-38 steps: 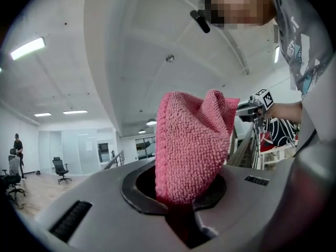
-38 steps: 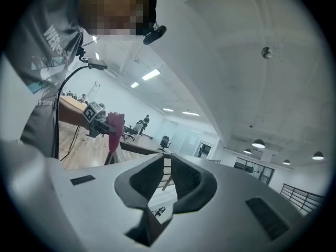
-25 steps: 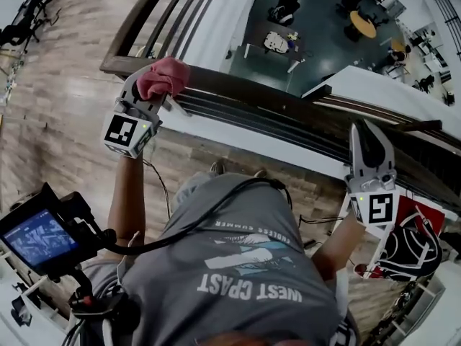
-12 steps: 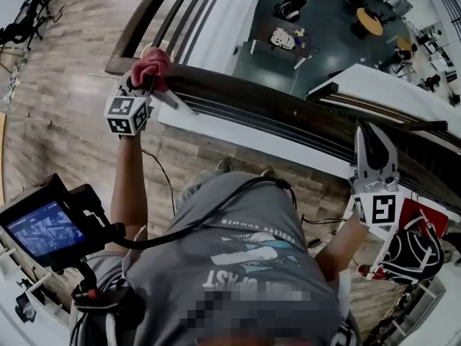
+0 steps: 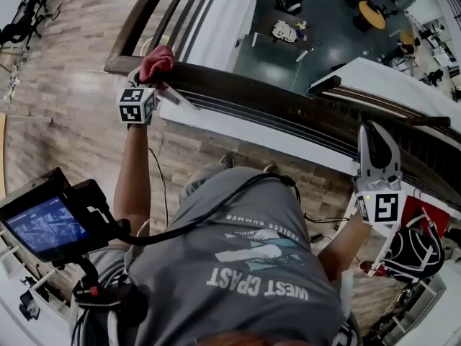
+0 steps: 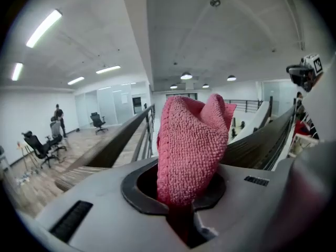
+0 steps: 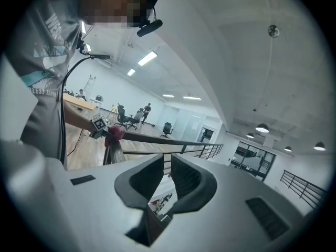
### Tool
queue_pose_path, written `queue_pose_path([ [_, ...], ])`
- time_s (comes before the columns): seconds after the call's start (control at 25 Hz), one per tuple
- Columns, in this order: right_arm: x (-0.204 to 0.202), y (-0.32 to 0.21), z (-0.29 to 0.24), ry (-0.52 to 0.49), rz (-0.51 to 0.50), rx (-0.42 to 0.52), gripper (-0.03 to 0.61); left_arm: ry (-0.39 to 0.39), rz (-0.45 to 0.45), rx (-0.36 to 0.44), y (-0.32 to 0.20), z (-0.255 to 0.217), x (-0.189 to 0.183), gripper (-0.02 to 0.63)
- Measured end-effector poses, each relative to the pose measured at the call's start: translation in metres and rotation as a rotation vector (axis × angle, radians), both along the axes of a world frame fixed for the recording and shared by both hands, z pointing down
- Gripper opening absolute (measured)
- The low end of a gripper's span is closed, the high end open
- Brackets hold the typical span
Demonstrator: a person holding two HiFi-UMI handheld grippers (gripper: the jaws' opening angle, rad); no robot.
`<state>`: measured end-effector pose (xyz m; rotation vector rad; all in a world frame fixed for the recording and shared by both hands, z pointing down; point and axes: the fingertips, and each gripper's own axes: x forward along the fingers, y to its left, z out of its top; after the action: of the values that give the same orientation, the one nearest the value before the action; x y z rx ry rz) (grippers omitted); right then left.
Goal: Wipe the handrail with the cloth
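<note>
Head view: the pink cloth (image 5: 157, 60) is held against the corner of the handrail (image 5: 288, 108) at 11 o'clock by the left hand-held gripper (image 5: 150, 78); the right hand-held gripper (image 5: 376, 141) is raised at 4 o'clock.
Left gripper view: the jaws are clamped on the cloth, which is bunched upward at centre.
Right gripper view: the jaws are parted by a narrow gap, with nothing between them.

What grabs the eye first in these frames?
The pink cloth, clamped in the left gripper and held against the dark handrail at its corner, upper left of the head view. Beyond the rail, a drop to a lower floor. The right gripper hangs empty by the rail at right.
</note>
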<state>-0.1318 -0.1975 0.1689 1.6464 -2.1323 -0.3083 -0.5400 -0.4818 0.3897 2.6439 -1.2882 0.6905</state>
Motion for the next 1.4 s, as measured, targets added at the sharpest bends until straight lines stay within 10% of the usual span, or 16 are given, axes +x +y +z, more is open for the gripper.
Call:
queue_pose_path([
  [0.24, -0.009, -0.013, 0.003, 0.017, -0.037, 0.0, 0.04, 0.046, 0.151, 0.016, 0.025, 0.0, 0.073, 0.054],
  [0.6, -0.008, -0.006, 0.012, 0.011, -0.015, -0.034, 0.039, -0.032, -0.241, 0.043, -0.044, 0.001, -0.092, 0.054],
  [1.0, -0.015, -0.012, 0.015, 0.007, -0.038, -0.031, 0.039, -0.014, 0.023, 0.111, 0.01, 0.0, 0.039, 0.052],
  [1.4, -0.012, 0.0, 0.019, -0.011, -0.001, -0.041, 0.039, 0.048, -0.247, 0.056, -0.04, 0.0, -0.082, 0.052],
])
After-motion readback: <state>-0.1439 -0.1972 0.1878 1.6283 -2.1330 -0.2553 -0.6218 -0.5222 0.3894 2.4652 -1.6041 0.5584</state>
